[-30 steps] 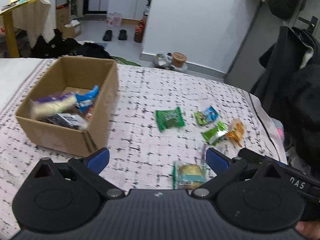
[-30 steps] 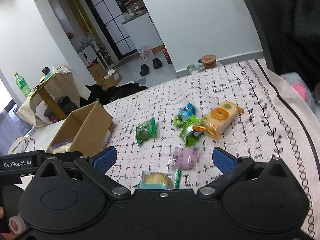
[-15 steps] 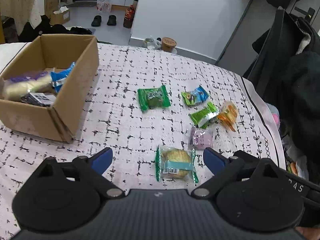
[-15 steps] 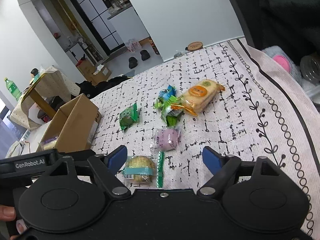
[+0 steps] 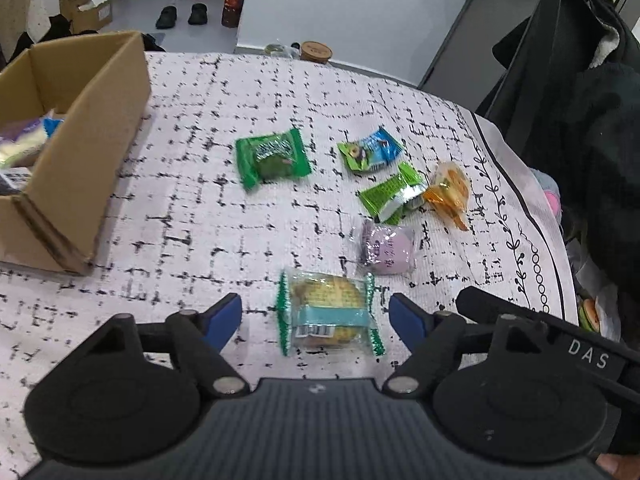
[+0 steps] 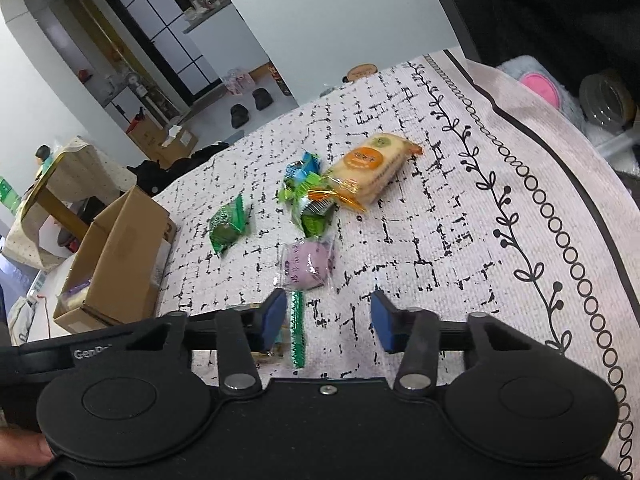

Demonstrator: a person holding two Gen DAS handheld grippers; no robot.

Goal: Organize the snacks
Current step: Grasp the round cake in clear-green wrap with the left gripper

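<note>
My left gripper (image 5: 316,320) hangs low over the cloth, jaws closing. A clear-wrapped yellow pastry (image 5: 328,308) with a teal band lies between its blue pads, which do not touch it. My right gripper (image 6: 329,322) is also closing, over bare cloth and the pastry packet's green crimped edge (image 6: 297,328). A purple snack (image 6: 308,264) lies just beyond its fingertips. Farther off are a dark green packet (image 5: 272,158), a blue-green packet (image 5: 370,154), a light green wrapper (image 5: 392,196) and an orange cracker packet (image 6: 372,168). The cardboard box (image 5: 80,120) at left holds several snacks.
The patterned cloth's bordered edge (image 6: 560,200) runs along the right. Beyond it are dark coats (image 5: 592,120), a pink fluffy thing (image 6: 536,84) and a clear tape roll (image 6: 606,98). The right gripper's black body (image 5: 540,332) reaches in beside my left one. A thumb (image 6: 24,452) shows bottom left.
Both grippers have come down toward the cloth and their jaws have narrowed, the right much more. The pastry now sits between the left pads; the purple snack is nearer the right fingertips.
</note>
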